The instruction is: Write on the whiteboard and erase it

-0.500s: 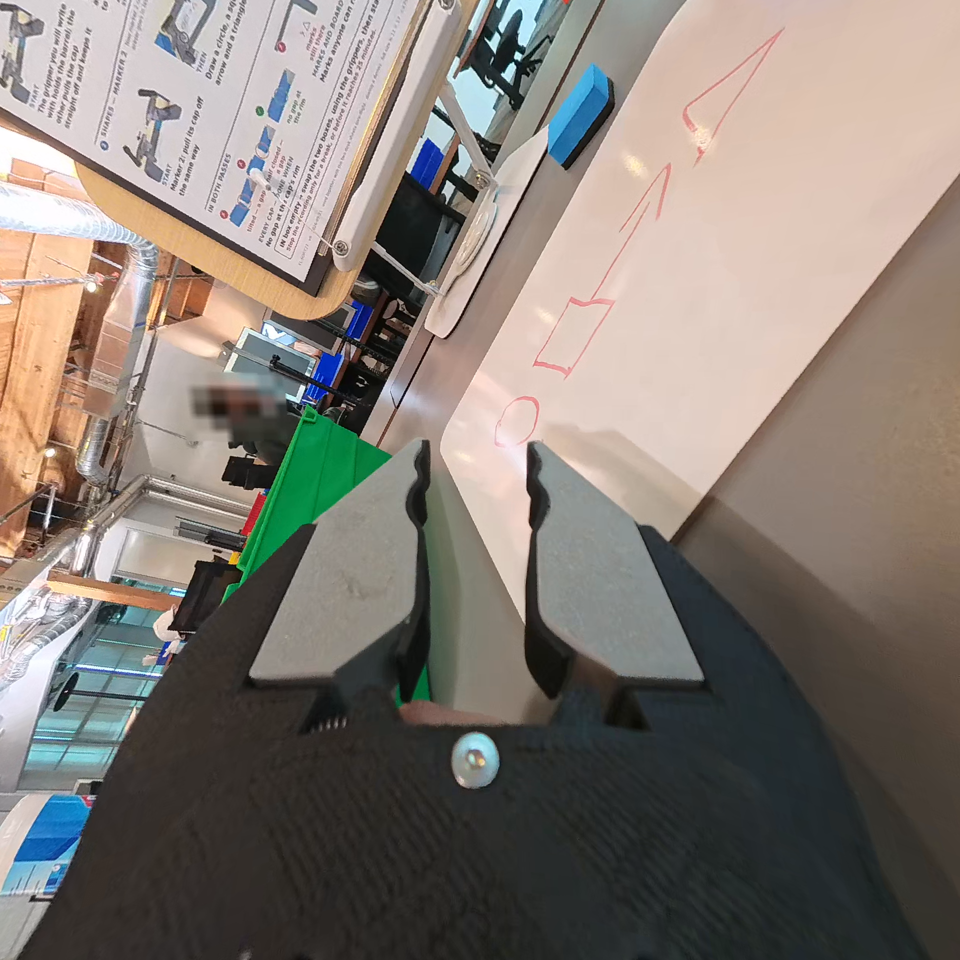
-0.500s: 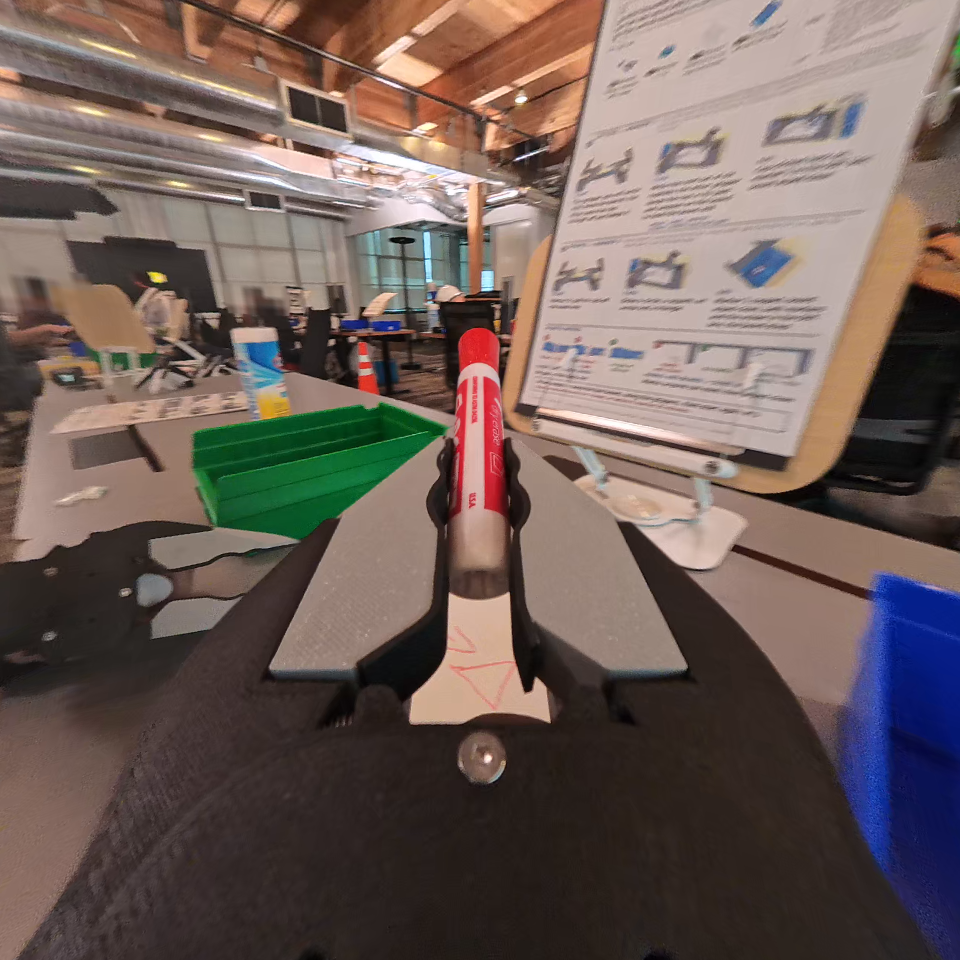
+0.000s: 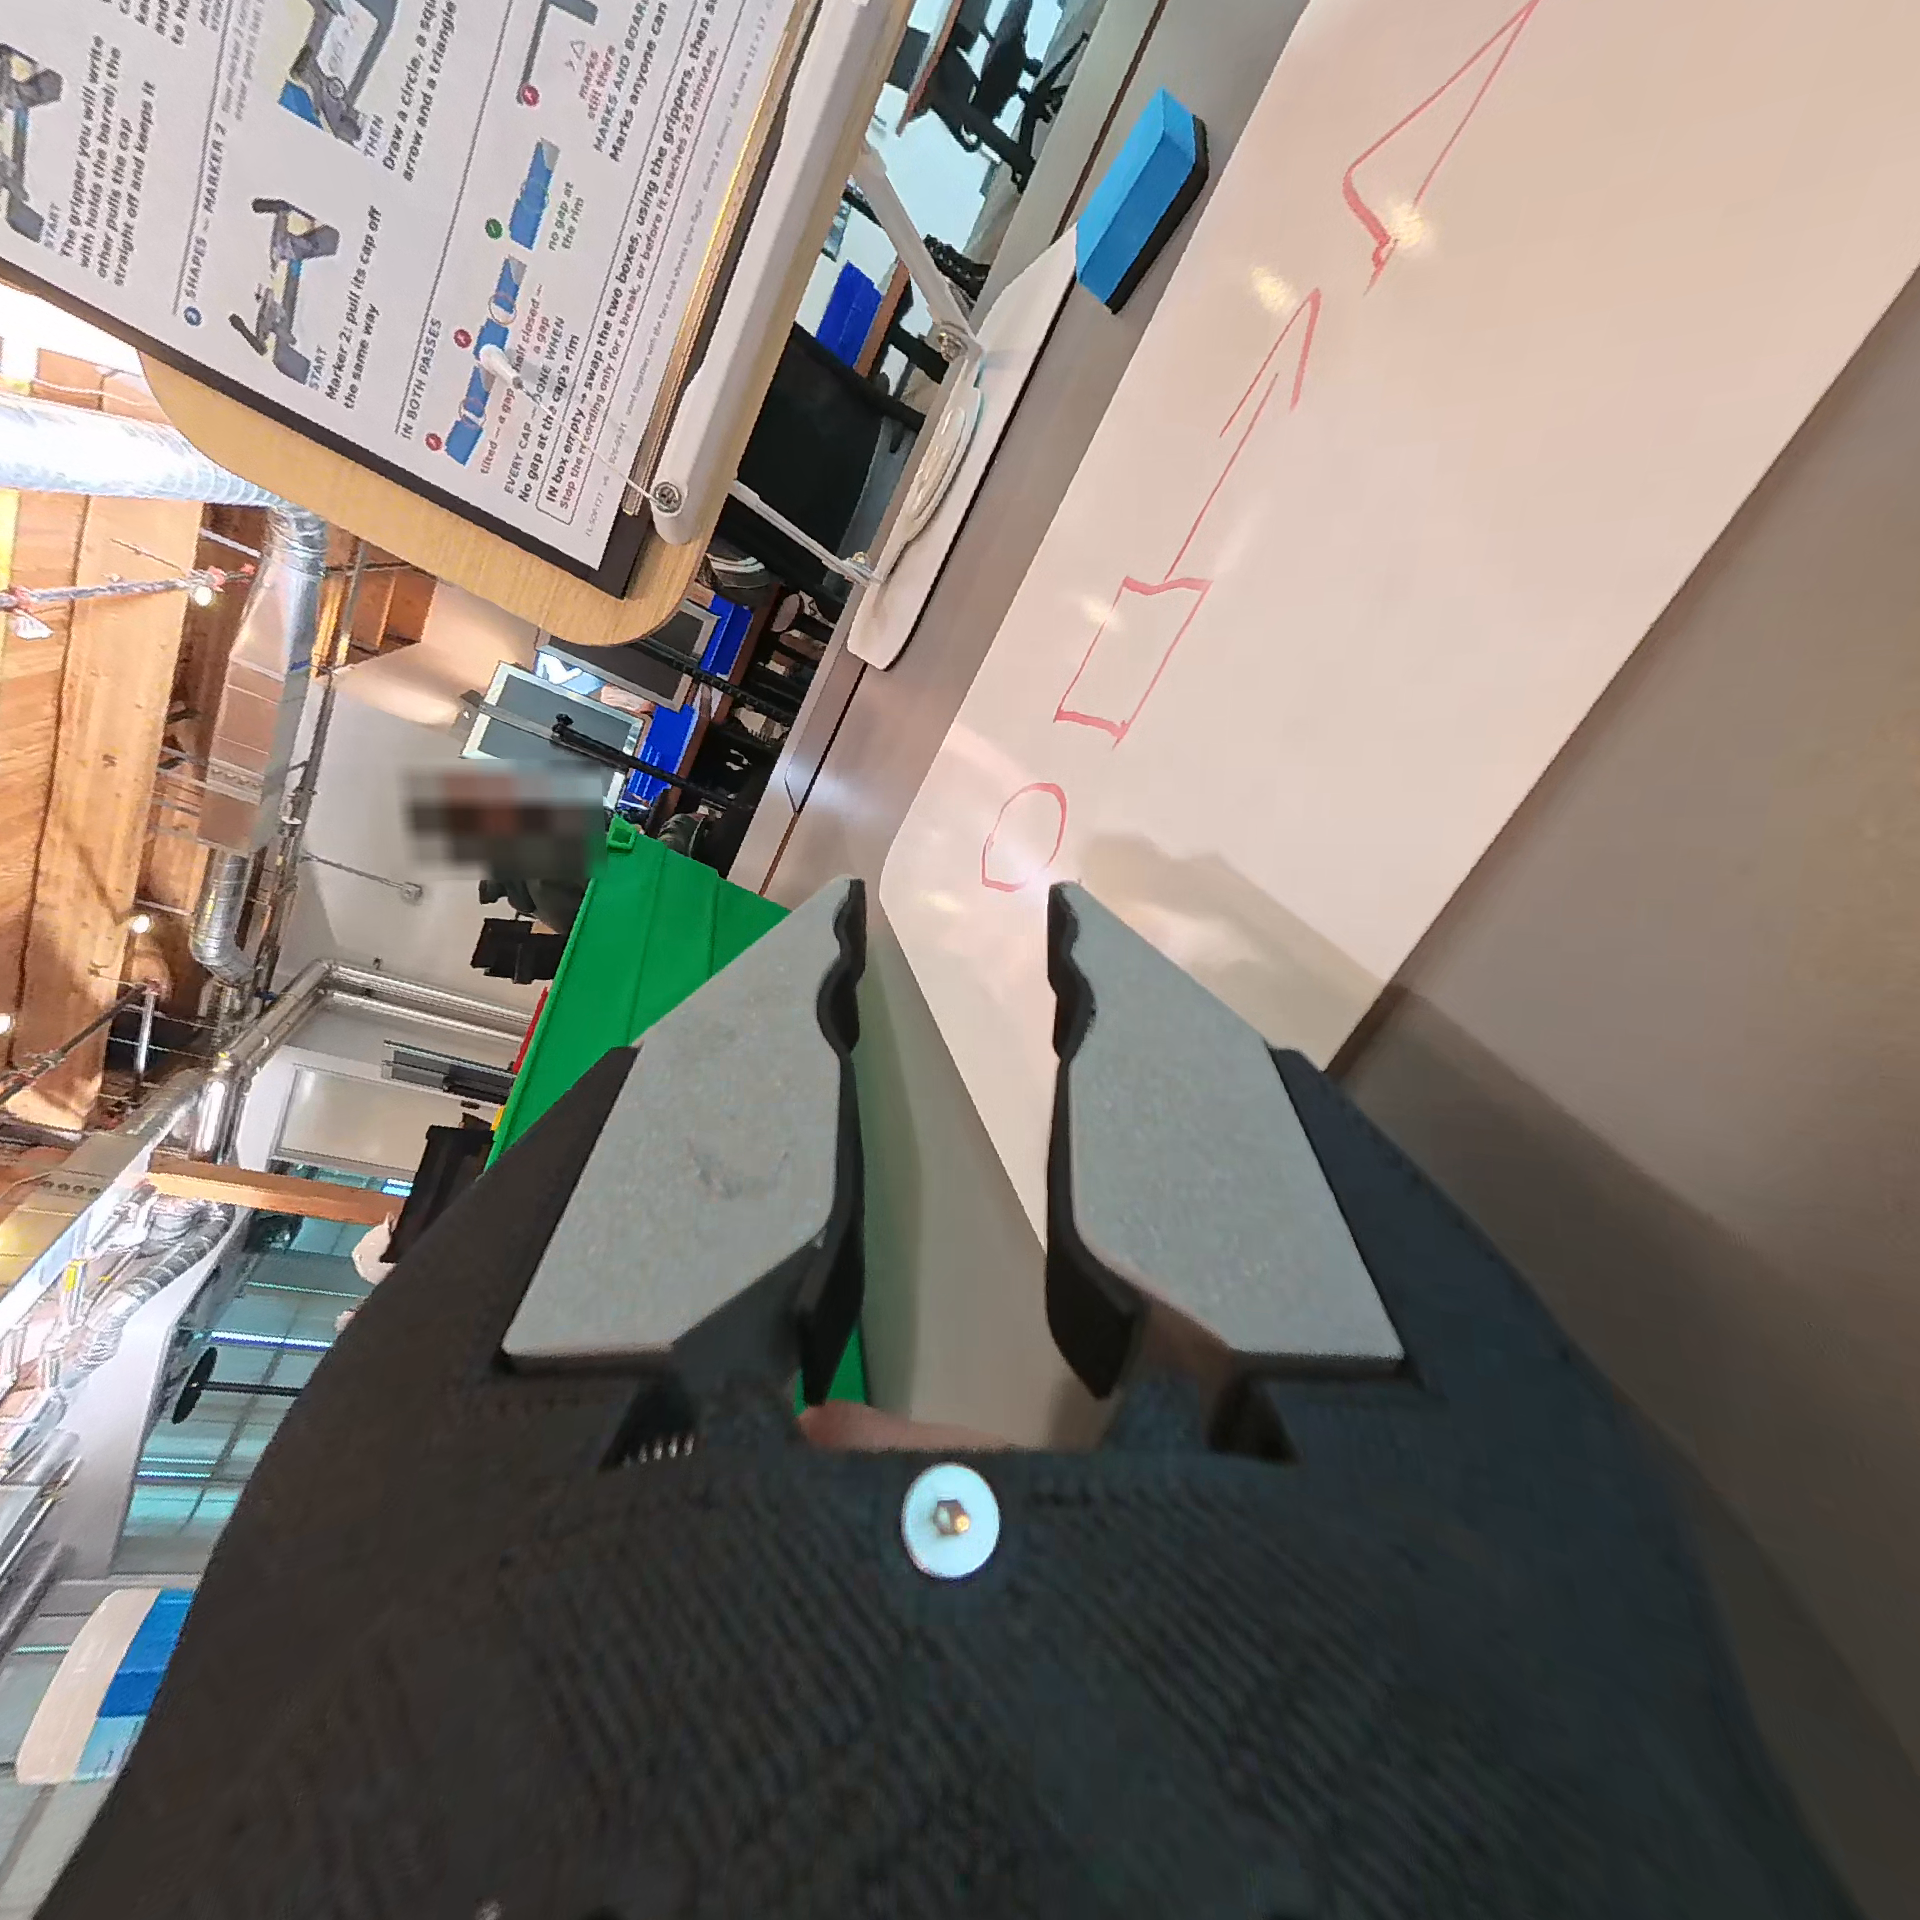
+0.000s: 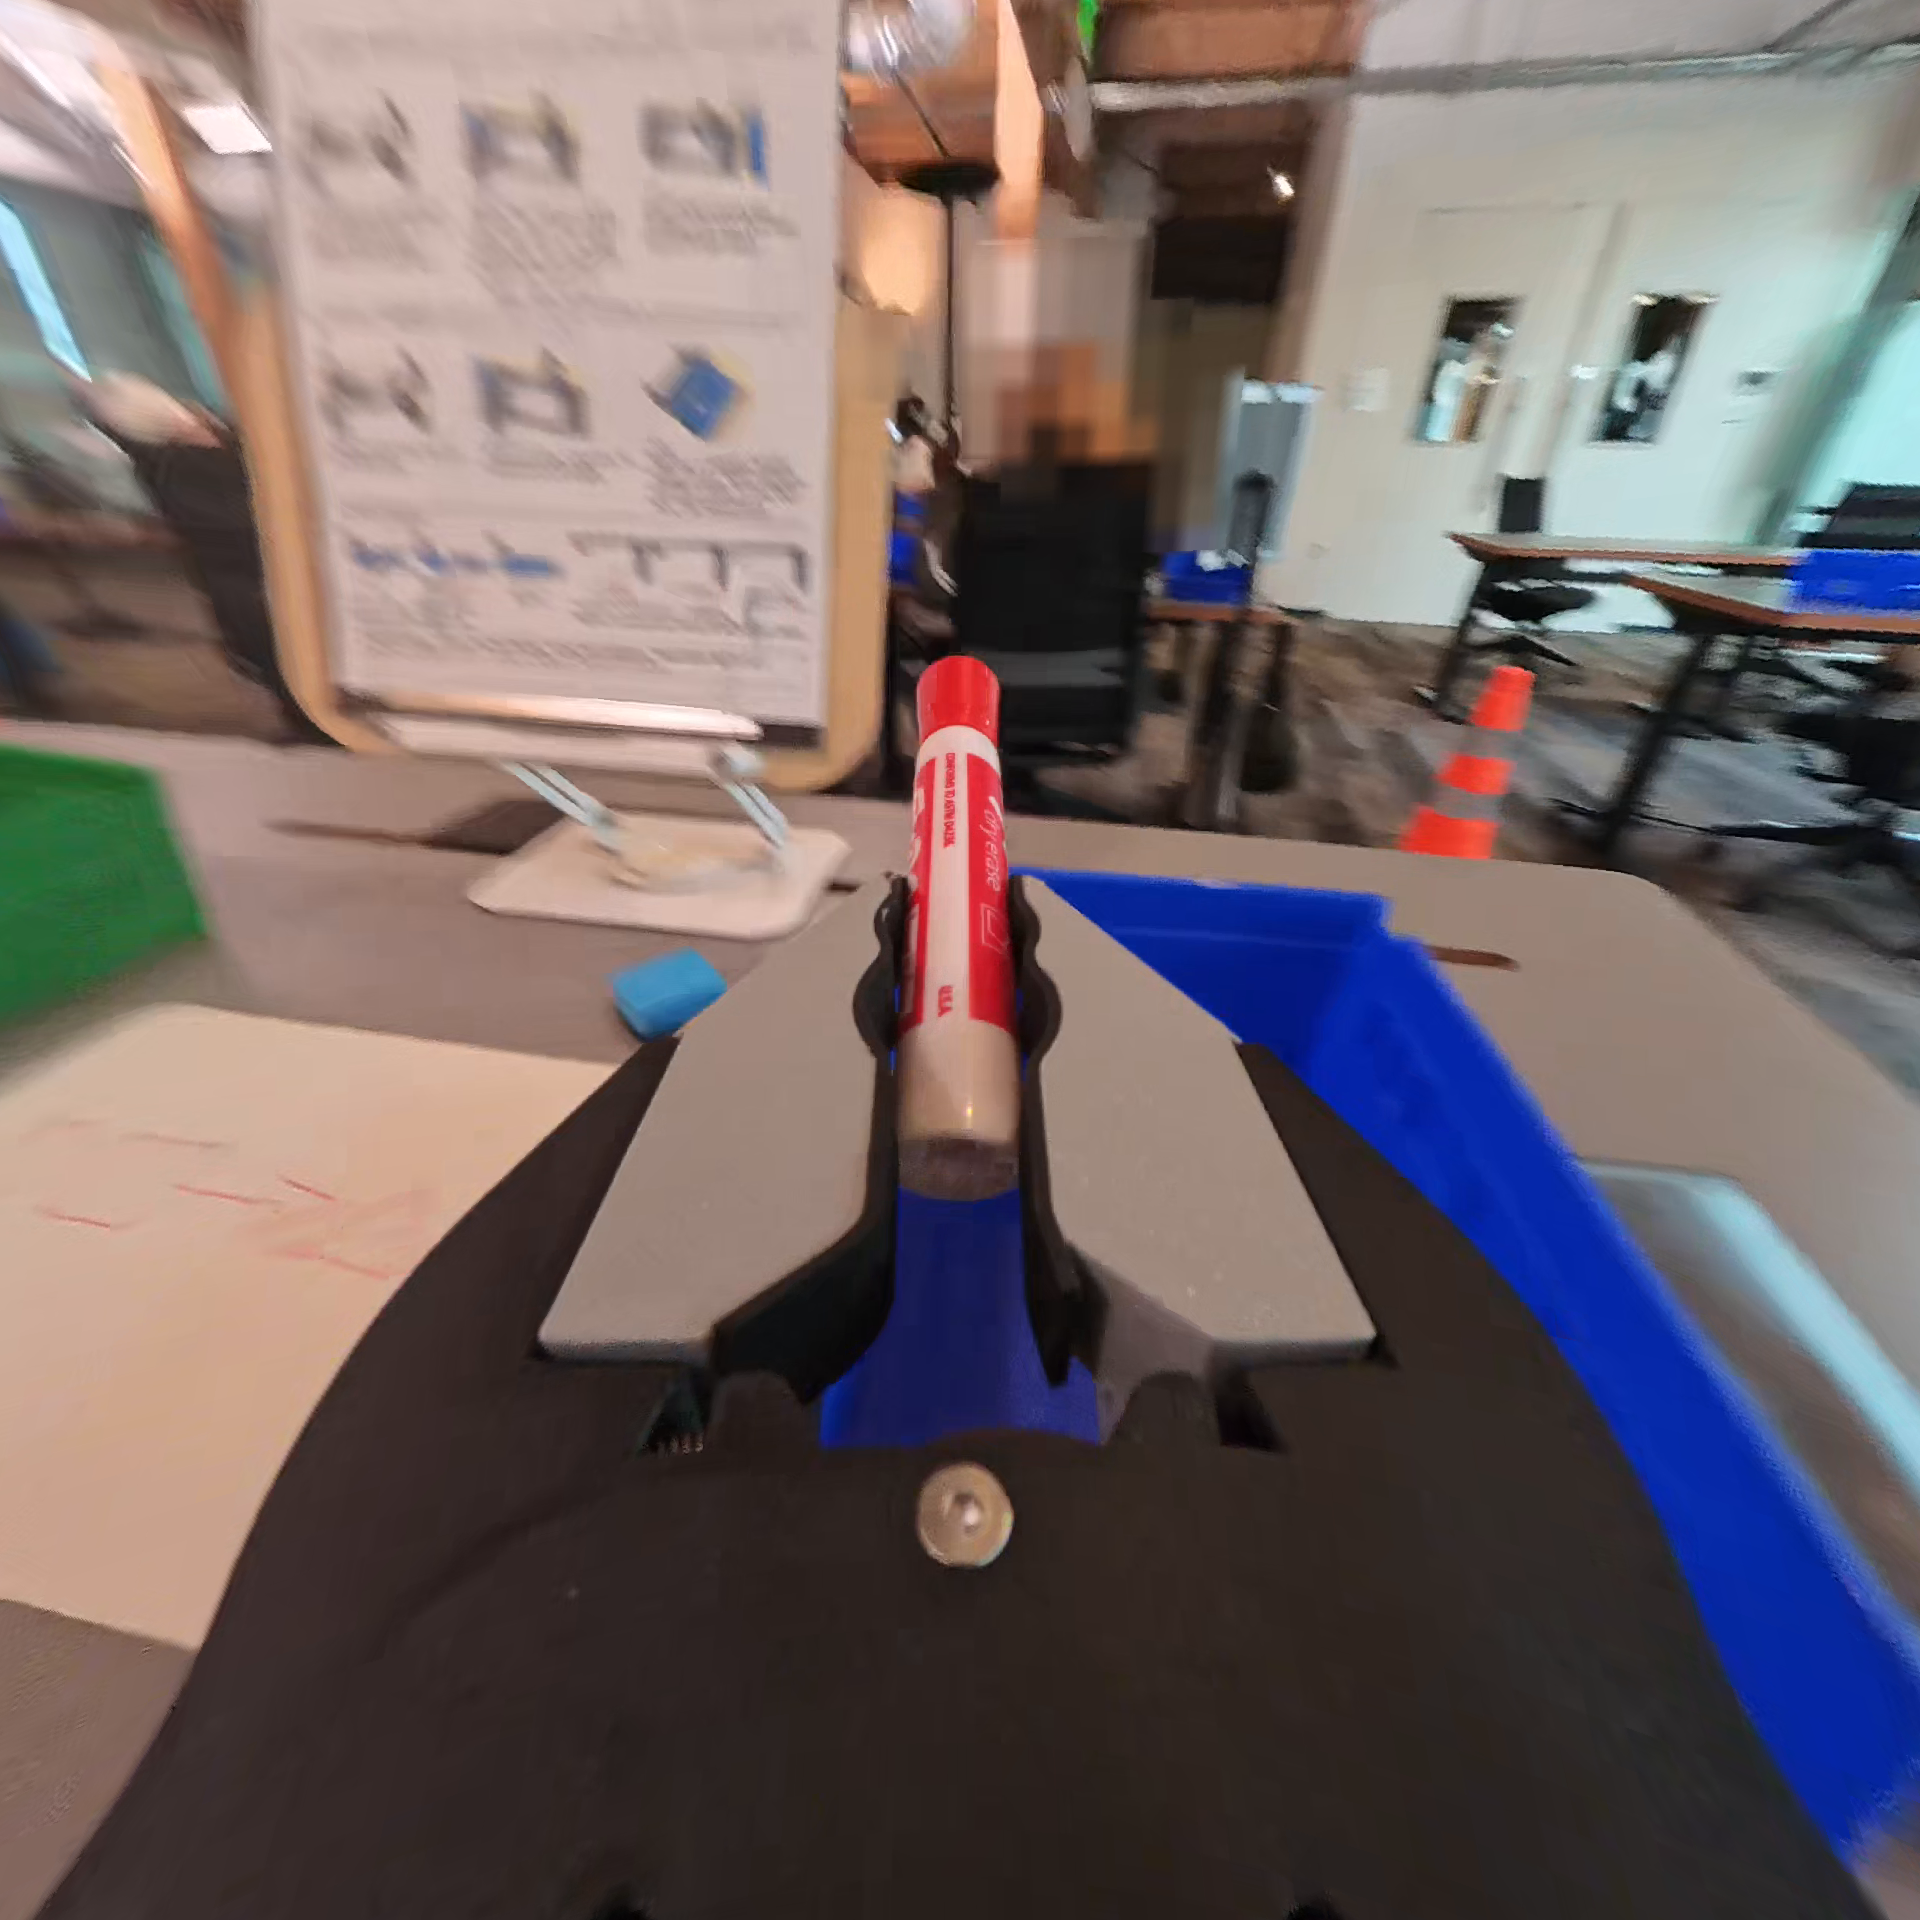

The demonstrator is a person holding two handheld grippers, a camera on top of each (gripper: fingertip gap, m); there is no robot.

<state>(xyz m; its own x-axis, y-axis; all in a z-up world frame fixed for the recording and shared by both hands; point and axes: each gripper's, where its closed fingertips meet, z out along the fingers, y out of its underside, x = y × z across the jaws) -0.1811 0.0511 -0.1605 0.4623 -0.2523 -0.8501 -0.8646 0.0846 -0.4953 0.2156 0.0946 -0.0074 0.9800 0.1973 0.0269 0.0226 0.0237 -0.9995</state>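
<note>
Marker [image 4: 956, 914] in right tool [image 4: 958, 935]

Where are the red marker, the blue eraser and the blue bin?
red marker [image 4: 958, 935]: right wrist view, on its white barrel.
blue eraser [image 3: 1138, 203]: left wrist view, on its blue top.
blue bin [image 4: 1455, 1060]: right wrist view, on its wall.

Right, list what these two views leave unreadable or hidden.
- Marker tip: right wrist view, its lower end sits between the right tool fingers.
- Whiteboard drawings: right wrist view, smeared by motion blur.
- Triangle: left wrist view, cut by the top edge.
- Green bin contents: left wrist view, hidden behind the left tool.
</note>
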